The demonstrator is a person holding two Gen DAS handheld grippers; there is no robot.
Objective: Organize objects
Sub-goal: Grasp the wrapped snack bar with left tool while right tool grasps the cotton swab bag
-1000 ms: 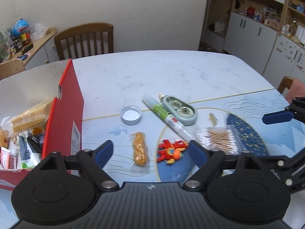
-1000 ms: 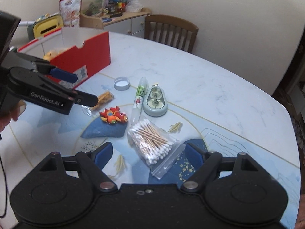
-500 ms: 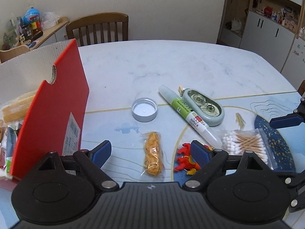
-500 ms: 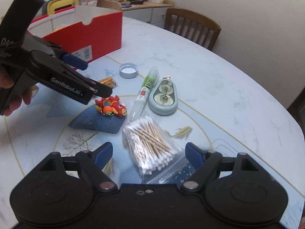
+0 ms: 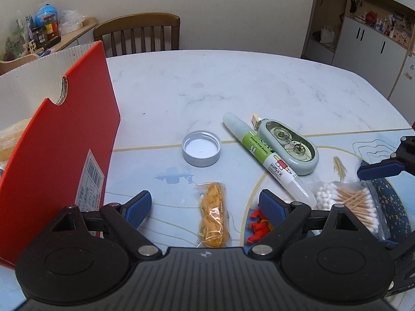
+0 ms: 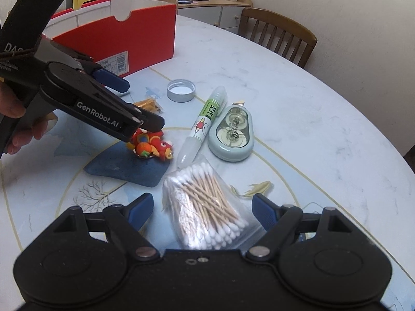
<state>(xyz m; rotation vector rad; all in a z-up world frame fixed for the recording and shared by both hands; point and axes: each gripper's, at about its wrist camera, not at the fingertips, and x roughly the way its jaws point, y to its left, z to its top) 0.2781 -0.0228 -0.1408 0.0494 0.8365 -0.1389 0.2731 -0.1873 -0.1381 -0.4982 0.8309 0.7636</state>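
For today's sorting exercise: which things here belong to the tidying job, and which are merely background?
Job: red box, snack packet, metal lid, glue pen, correction tape, cotton buds, red toy.
Background: chair, cupboards, sideboard clutter.

The left tool (image 5: 205, 206) partly hides the red toy (image 5: 255, 229), perhaps a crab.

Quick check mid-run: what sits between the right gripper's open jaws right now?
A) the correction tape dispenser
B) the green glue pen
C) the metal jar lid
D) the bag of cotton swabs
D: in the right wrist view the bag of cotton swabs lies between the open, untouching fingers of the right gripper.
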